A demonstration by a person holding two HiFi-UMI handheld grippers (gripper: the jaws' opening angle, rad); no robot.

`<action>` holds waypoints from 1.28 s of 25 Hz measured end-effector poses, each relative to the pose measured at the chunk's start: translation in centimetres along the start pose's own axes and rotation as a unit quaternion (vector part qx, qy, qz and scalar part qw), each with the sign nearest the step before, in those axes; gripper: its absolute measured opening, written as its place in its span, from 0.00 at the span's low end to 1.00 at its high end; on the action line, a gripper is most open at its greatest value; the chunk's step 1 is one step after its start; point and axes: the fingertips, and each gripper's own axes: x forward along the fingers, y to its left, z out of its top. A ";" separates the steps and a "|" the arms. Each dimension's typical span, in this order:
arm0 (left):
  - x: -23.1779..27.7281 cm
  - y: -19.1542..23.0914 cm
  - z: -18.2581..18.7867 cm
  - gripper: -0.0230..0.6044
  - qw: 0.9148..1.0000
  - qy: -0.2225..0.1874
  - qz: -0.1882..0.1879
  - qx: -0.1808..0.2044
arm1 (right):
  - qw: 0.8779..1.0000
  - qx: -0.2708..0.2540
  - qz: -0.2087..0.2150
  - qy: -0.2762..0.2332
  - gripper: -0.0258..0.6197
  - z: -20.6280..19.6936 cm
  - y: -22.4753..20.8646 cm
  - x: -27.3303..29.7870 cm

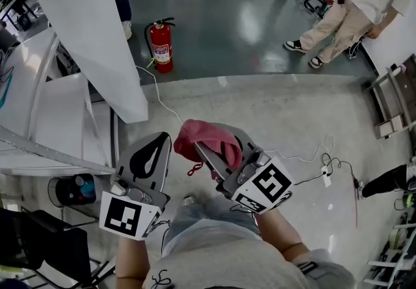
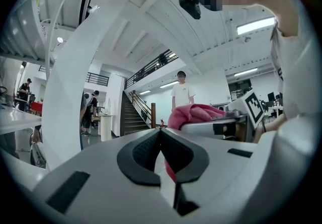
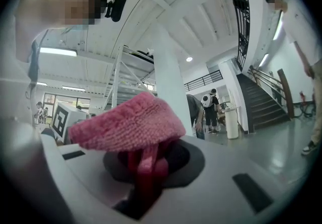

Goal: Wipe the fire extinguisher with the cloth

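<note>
Clamping the pink cloth [image 1: 207, 137], right gripper [image 1: 197, 147] sits beside the closed, empty left gripper [image 1: 165, 138]; fire extinguisher [image 1: 161, 46] stands well apart across open floor [image 1: 260, 102].

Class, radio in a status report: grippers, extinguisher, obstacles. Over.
Left gripper shut, empty. Right gripper shut on cloth. Fire extinguisher upright ahead, not yet reached. White cable on floor between.

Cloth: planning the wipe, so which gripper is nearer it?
Right. The right gripper is shut on the cloth; the left gripper sits just left of it, empty.
</note>
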 end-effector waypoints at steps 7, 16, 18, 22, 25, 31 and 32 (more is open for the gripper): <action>2.1 3.8 -0.6 0.04 1.000 0.004 -0.005 0.000 | 0.999 0.003 -0.034 -0.002 0.14 -0.1 -2.9 2.1; 9.7 9.6 -0.6 0.04 1.000 -0.007 0.016 -0.011 | 0.999 -0.013 -0.034 0.003 0.14 0.2 -11.4 7.3; 11.9 11.0 -0.5 0.04 1.000 -0.008 0.027 -0.011 | 1.000 -0.013 -0.023 0.002 0.14 0.6 -14.0 9.1; 16.8 13.9 0.0 0.04 0.999 -0.011 0.045 -0.013 | 1.000 -0.016 0.003 -0.002 0.14 1.7 -19.0 12.5; 19.9 15.5 0.5 0.04 0.998 -0.019 0.050 -0.016 | 1.000 -0.015 0.014 -0.005 0.14 2.2 -22.2 14.5; 23.7 19.2 0.2 0.04 0.998 -0.021 0.059 -0.022 | 1.000 -0.022 0.022 -0.003 0.14 2.1 -26.4 18.6; 24.3 20.0 -0.1 0.04 0.998 -0.018 0.059 -0.024 | 1.000 -0.021 0.023 0.001 0.14 1.8 -26.9 19.4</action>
